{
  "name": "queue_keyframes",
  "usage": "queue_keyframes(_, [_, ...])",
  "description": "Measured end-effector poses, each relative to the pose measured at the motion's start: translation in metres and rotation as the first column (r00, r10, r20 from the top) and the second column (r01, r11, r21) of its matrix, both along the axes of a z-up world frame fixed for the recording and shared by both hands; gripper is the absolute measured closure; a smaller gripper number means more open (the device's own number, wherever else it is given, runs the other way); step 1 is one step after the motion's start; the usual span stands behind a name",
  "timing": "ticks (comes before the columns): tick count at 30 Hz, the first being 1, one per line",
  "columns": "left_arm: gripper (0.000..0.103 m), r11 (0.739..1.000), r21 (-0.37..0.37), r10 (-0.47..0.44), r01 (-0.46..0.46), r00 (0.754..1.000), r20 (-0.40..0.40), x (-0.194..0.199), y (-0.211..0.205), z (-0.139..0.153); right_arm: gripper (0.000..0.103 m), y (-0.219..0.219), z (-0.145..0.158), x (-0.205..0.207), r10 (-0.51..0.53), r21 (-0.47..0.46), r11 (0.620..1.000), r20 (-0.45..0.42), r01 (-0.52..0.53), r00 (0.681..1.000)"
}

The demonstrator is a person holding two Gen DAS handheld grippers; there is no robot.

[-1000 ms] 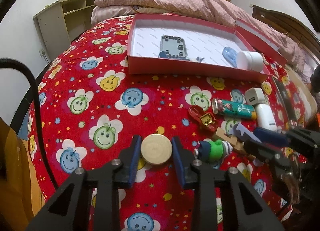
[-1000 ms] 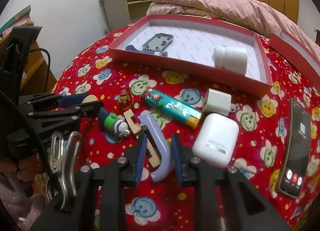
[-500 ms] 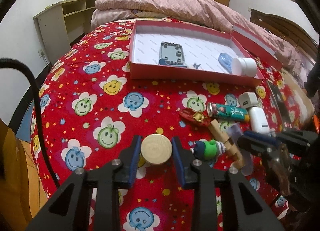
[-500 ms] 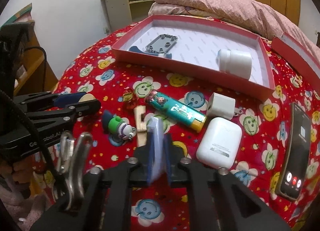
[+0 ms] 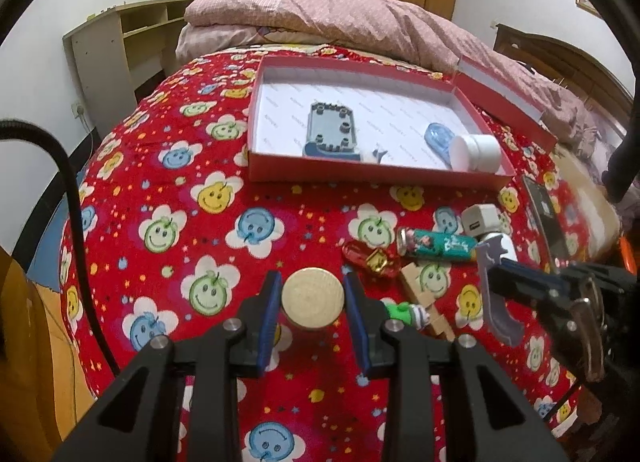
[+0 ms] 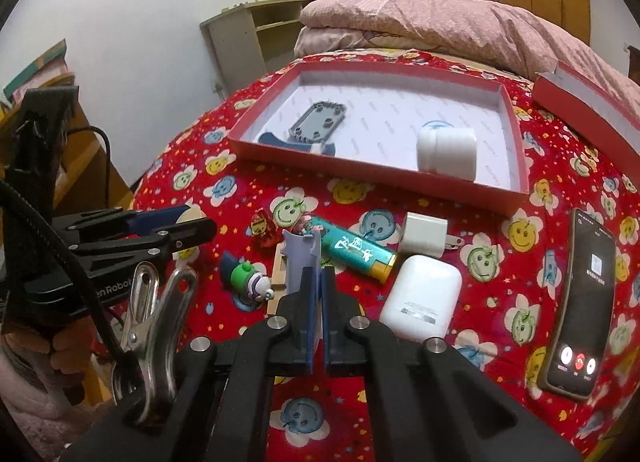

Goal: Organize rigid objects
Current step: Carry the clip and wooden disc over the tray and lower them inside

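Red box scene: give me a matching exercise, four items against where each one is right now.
Items:
1. white jar
2. wooden disc
3. lavender curved piece
4. phone

Places:
A. between the left gripper's pads
B. flat on the bedspread, screen up
C. inside the red box
D. clamped in the right gripper

Pairs: 1-C, 2-A, 3-D, 4-B

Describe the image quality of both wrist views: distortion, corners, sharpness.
Left wrist view: strong fisheye bulge, red box edges bowed, black corner vignette, warm indoor light. Right wrist view: same barrel distortion and dark corners; white bottle softly blurred, phone screen glowing, near frame slightly soft.
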State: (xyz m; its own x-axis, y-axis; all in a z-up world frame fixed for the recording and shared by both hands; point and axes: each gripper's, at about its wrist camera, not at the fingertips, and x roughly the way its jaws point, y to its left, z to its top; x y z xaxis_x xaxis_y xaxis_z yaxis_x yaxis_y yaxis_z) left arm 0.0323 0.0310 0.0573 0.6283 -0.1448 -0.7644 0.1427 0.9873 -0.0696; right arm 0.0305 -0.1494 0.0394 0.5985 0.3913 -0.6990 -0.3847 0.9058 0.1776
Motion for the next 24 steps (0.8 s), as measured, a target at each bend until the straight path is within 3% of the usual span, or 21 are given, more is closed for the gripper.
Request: queue_keyframes(24, [0.070,0.999,-0.006,-0.042,0.043,0.995,0.085,0.072,-0.025,0.049,0.099,-0.032,0.052,0.058,-0.076,0.031,0.997,0.072,0.074,0.994])
